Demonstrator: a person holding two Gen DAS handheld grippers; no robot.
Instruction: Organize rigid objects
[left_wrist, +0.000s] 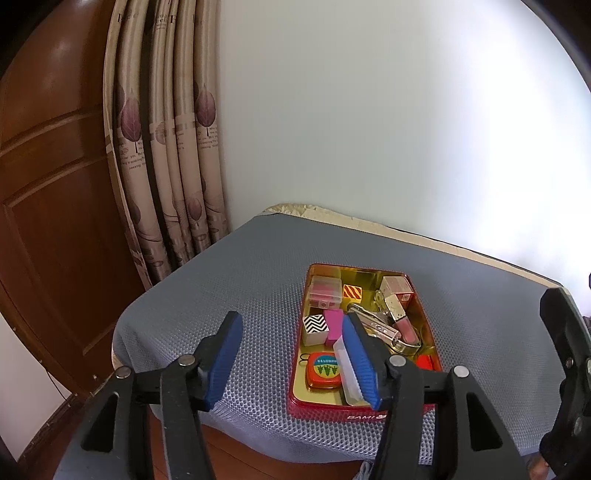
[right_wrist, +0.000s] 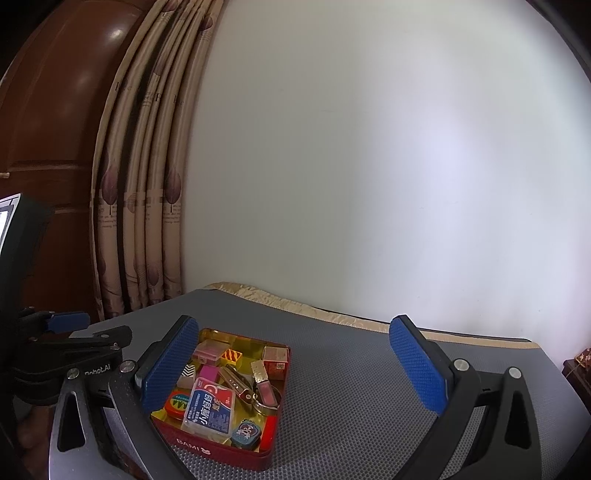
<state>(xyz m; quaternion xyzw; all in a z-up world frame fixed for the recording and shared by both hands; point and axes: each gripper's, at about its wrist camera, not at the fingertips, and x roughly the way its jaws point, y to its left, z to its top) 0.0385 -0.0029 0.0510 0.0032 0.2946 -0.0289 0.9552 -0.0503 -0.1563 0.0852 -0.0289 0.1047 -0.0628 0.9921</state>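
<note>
A red tin tray (left_wrist: 295, 384) (right_wrist: 275, 428) with a gold inside sits on the grey mesh mat (left_wrist: 236, 288) (right_wrist: 351, 387). It holds several small things: a zigzag block (left_wrist: 314, 328), a pink block (left_wrist: 334, 326), a striped orange block (left_wrist: 352, 291), a clear pink box (left_wrist: 325, 291), a lip gloss (left_wrist: 400, 321), a round orange tin (left_wrist: 325, 373) and a blue-white pack (right_wrist: 210, 408). My left gripper (left_wrist: 291, 362) is open and empty above the tray's near left edge. My right gripper (right_wrist: 295, 373) is open and empty, held above the tray.
The mat covers a small table against a pale wall (left_wrist: 369, 129). A patterned curtain (left_wrist: 166, 166) and a brown wooden door (left_wrist: 48, 184) stand at the left. The right gripper's body (left_wrist: 565, 369) shows at the right edge of the left wrist view.
</note>
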